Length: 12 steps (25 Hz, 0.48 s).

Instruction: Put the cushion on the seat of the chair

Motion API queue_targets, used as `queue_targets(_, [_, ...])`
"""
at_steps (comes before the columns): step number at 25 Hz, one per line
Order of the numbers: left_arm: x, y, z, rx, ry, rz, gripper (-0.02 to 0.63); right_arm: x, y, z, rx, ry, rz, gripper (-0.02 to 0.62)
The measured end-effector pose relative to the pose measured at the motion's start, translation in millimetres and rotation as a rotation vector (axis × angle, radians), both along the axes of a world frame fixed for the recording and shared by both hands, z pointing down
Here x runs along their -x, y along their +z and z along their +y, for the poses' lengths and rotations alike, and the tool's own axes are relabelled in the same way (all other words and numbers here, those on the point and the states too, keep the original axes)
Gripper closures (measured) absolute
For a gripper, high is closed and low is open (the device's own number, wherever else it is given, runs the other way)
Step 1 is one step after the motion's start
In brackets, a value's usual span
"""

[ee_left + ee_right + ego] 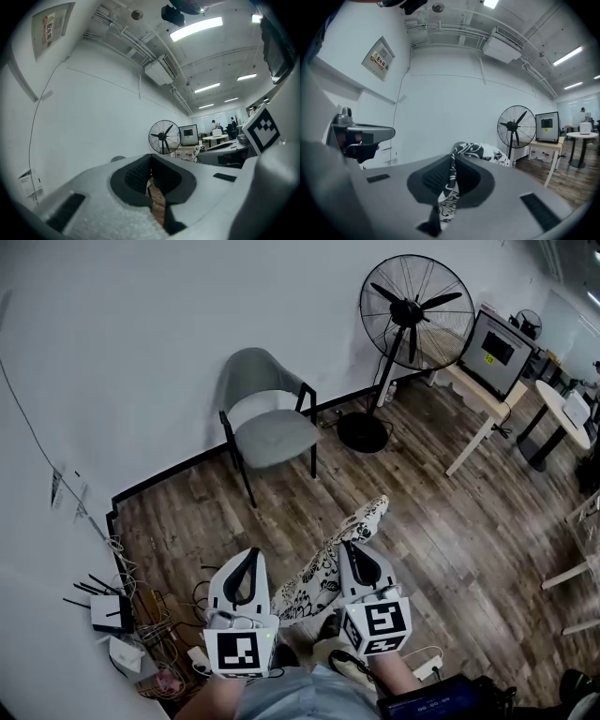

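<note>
Head view has the chair (270,423) standing against the wall (122,352), well ahead of both claws, its grey seat (277,439) bare and facing me. The cushion (323,576), black-and-white patterned, is not there yet. It hangs low and close to me, between the two claws, with its far end reaching forward past the right claw (352,551) towards the chair.

That claw is closed on the cushion's edge. In the right gripper view a fold of the patterned cloth runs straight down between the two pads, pinched flat, and the rest of the cushion bulges just beyond the tips. I judge the edge grip was chosen because the body is too thick to take whole. It leaves the cushion dangling from one side, so it will likely swing and droop as I carry it.

The left claw (249,559) sits just left of the cushion, not touching it as far as I can tell. Its own view shows the tips brought together with nothing between them, only floor (450,521) through the slit behind them. It looks held alongside as a spare, ready to steady the loose end.

As I read it, the carry is under way and the placing is not yet begun. Next I must bring the right claw forward over the seat. A fan (412,310) stands beyond and right of the chair, clear of that path.
</note>
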<state>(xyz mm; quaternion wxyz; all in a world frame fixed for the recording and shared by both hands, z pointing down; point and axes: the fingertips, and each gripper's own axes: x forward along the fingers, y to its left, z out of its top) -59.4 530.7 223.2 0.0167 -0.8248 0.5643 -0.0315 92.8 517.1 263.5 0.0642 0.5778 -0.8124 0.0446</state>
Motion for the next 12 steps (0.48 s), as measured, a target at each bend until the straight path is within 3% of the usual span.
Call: queue_targets(12, [-27, 24, -91, 0.031, 0.006, -0.03, 0.597, -30, 25, -88, 0.027, -0.001, 0.004, 0.578])
